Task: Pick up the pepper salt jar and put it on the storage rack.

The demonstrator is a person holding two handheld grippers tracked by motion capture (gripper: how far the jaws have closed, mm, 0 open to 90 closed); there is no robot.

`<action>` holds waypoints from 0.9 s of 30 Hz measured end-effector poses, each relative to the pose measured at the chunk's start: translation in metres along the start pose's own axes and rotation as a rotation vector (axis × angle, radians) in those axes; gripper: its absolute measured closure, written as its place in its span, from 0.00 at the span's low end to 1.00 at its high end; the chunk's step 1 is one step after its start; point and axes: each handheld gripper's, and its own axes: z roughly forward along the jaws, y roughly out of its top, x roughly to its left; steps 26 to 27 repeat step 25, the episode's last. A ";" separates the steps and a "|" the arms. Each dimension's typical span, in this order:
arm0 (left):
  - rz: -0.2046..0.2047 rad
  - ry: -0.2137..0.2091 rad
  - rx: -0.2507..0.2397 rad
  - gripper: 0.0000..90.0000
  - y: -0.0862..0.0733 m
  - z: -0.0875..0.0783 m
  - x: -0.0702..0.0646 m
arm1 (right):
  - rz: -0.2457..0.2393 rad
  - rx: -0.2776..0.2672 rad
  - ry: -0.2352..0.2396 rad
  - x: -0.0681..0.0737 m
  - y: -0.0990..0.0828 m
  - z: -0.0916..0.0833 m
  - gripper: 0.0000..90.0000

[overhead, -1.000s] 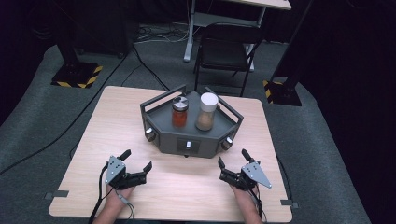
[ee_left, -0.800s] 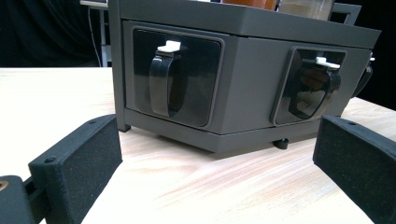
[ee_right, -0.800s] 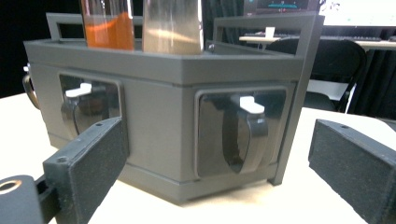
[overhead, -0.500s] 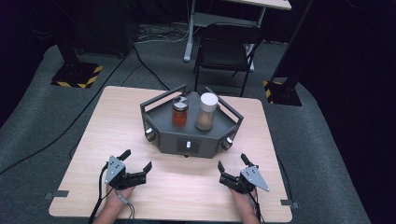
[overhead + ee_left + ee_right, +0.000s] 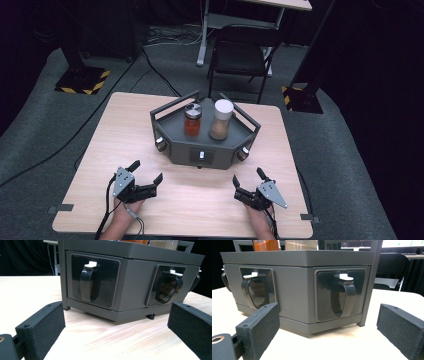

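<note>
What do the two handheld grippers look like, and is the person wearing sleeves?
Both the left gripper and the right gripper are black, each with two blocky jaws faced in rough black pads and a grey three-cornered plate on top. A dark cable trails back from each one. The forearms are bare, with no sleeves in view.

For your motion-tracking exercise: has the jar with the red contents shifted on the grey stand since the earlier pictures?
No. The red jar stands in the same spot beside the white-lidded jar, on the grey stand.

In both gripper views, the jars (image 5: pixel 140 241) are cut off by the top edge.
</note>
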 end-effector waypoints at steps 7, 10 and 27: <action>0.000 0.000 0.000 0.01 0.000 0.000 0.000 | 0.000 0.002 -0.004 0.001 0.000 0.000 0.04; 0.000 0.001 0.001 0.01 0.000 0.000 0.000 | 0.000 0.002 -0.007 0.001 -0.001 0.000 0.04; 0.001 0.000 0.002 0.01 0.000 0.000 0.000 | 0.020 0.012 0.002 -0.003 0.000 0.001 0.04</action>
